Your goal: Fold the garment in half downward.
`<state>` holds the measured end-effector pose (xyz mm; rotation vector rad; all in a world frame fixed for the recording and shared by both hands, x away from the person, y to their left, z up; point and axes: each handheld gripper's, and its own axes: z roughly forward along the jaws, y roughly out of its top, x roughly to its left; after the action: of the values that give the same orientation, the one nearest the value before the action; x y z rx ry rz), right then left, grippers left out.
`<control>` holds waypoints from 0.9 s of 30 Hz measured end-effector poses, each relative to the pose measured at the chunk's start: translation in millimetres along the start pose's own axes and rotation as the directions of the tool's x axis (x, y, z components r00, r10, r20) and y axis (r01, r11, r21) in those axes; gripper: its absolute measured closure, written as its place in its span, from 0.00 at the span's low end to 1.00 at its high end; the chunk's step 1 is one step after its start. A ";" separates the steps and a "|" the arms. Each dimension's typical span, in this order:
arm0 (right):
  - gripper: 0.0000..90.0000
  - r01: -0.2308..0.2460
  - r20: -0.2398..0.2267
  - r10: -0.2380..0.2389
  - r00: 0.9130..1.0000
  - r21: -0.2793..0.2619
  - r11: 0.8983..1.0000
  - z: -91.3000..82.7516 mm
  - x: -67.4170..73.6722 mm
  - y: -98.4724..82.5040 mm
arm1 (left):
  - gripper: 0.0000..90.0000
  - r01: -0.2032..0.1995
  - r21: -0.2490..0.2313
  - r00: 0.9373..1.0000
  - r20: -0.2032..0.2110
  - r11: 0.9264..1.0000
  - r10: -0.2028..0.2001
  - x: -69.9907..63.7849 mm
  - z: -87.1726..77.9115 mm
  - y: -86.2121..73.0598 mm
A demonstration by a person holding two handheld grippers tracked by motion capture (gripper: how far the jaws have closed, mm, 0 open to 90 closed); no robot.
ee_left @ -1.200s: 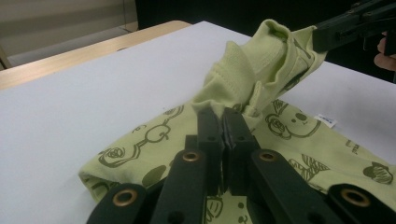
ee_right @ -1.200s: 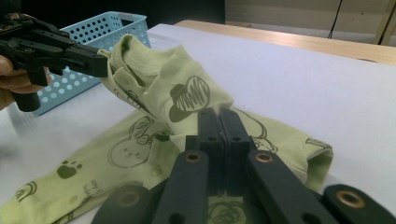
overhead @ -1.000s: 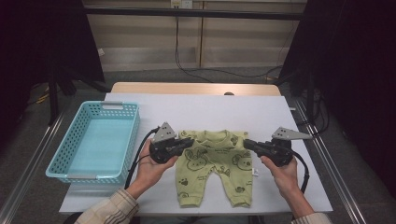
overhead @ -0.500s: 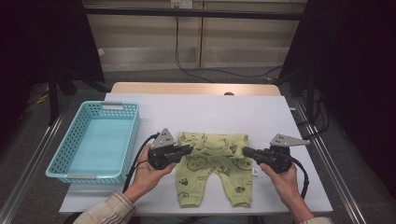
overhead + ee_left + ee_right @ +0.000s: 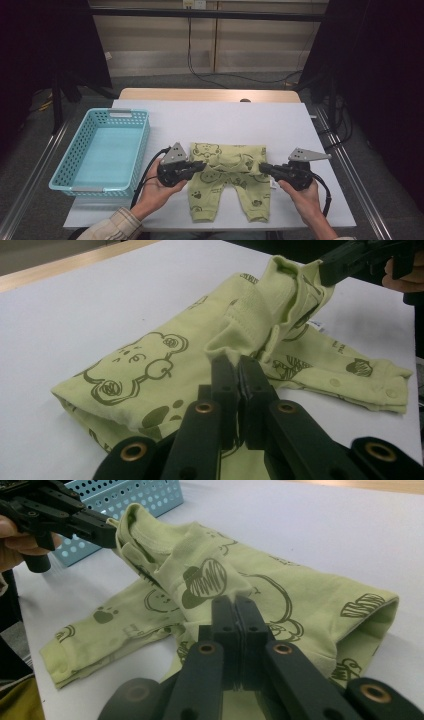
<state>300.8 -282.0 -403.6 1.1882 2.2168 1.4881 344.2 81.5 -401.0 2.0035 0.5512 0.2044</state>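
Pinching the folded top edge of one green baby romper [image 5: 227,172] between them, the left gripper [image 5: 201,165] and right gripper [image 5: 264,169] are both clamped on cloth; one blue basket [image 5: 102,150] sits left on the table [image 5: 225,120].

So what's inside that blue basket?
The basket looks empty: its pale floor shows bare. Its near wall hides a strip of floor just behind it. The romper lies on the table beside it.

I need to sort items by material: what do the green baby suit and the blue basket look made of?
The baby suit looks like soft matte knit cotton: it folds and creases limply, with a ribbed hem. The basket seems to be rigid moulded plastic, slightly glossy, with perforated walls.
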 end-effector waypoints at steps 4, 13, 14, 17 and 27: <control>0.99 0.008 -0.007 -0.007 1.000 0.008 1.000 -3.3 3.8 -2.1 | 0.97 -0.007 0.005 1.000 0.004 1.000 0.007 -2.1 -2.3 -0.5; 0.99 0.009 -0.010 -0.009 1.000 0.032 0.999 -5.2 8.8 -8.2 | 0.97 -0.027 0.021 1.000 0.016 0.999 0.026 -12.2 -7.0 -3.4; 0.99 0.009 -0.012 -0.009 1.000 0.029 1.000 -6.6 9.7 -8.2 | 0.97 -0.027 0.021 1.000 0.016 0.999 0.026 -12.2 -7.0 -3.4; 0.99 0.016 -0.010 -0.016 1.000 0.035 0.999 -7.6 11.6 -9.9 | 0.97 -0.017 0.035 1.000 0.026 0.999 0.016 -13.3 -4.0 -9.5; 0.99 0.039 -0.011 -0.039 0.999 0.066 0.997 -7.0 18.3 -17.6 | 0.97 -0.019 0.069 0.999 0.039 0.997 0.016 -17.2 -1.4 -17.0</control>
<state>276.1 -276.3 -410.9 1.1524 2.2988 1.4188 323.6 81.2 -413.6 2.0757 0.5227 0.1598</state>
